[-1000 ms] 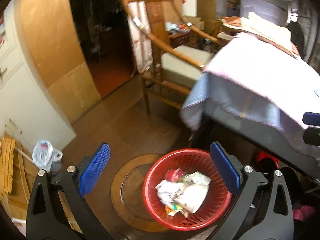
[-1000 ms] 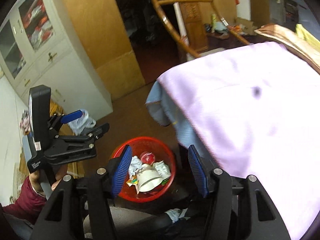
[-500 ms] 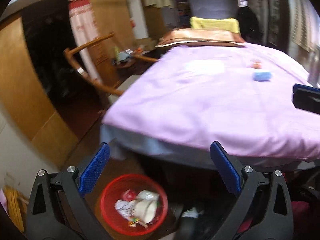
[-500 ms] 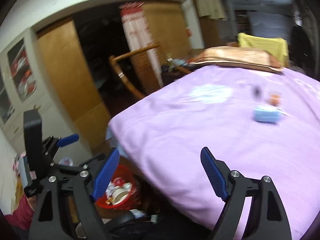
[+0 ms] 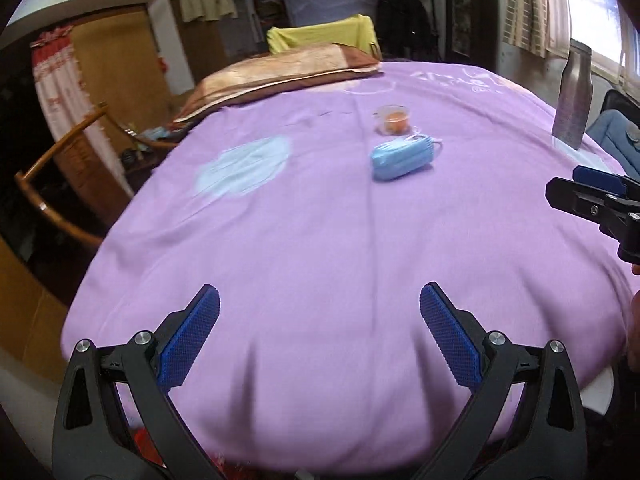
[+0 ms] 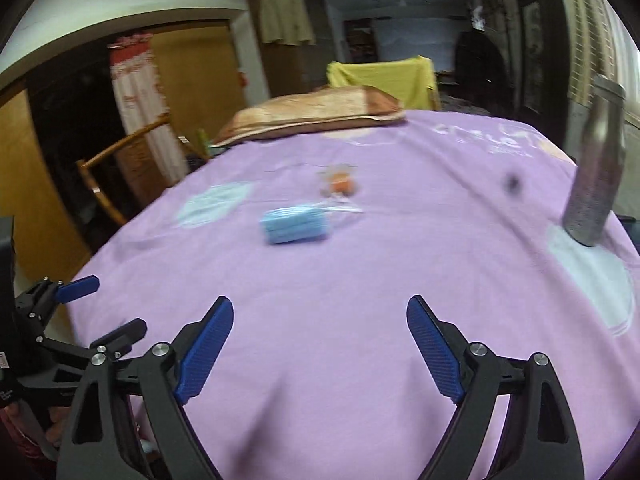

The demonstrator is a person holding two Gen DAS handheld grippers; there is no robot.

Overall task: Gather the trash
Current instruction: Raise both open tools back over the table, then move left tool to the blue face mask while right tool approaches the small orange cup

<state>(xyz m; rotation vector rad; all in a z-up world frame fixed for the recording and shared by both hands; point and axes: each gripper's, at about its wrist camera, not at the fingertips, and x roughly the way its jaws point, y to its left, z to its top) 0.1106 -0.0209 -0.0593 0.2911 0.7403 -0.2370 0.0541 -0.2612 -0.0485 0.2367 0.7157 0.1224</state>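
Observation:
A folded light-blue face mask (image 5: 402, 158) (image 6: 295, 226) lies mid-bed on the purple sheet (image 5: 320, 240). Just behind it stands a small clear cup (image 5: 394, 120) (image 6: 339, 182) with something orange inside. A small dark speck (image 6: 511, 182) lies further right, too blurred to identify. My left gripper (image 5: 319, 292) hovers open over the near part of the bed with nothing between its fingers. My right gripper (image 6: 320, 302) is beside it on the right, its jaws opening and empty. A sliver of the red basket (image 5: 144, 446) shows below the bed edge.
A grey metal bottle (image 5: 572, 96) (image 6: 598, 168) stands on the bed's right side. A brown pillow (image 5: 280, 72) and yellow cloth (image 5: 320, 36) sit at the far end. A wooden chair (image 5: 56, 184) stands left of the bed. The other gripper (image 5: 592, 196) shows at the right edge.
Both views have swung up from the red trash basket on the floor to the bed top. The right gripper's jaws have spread wider. The basket has dropped almost out of sight.

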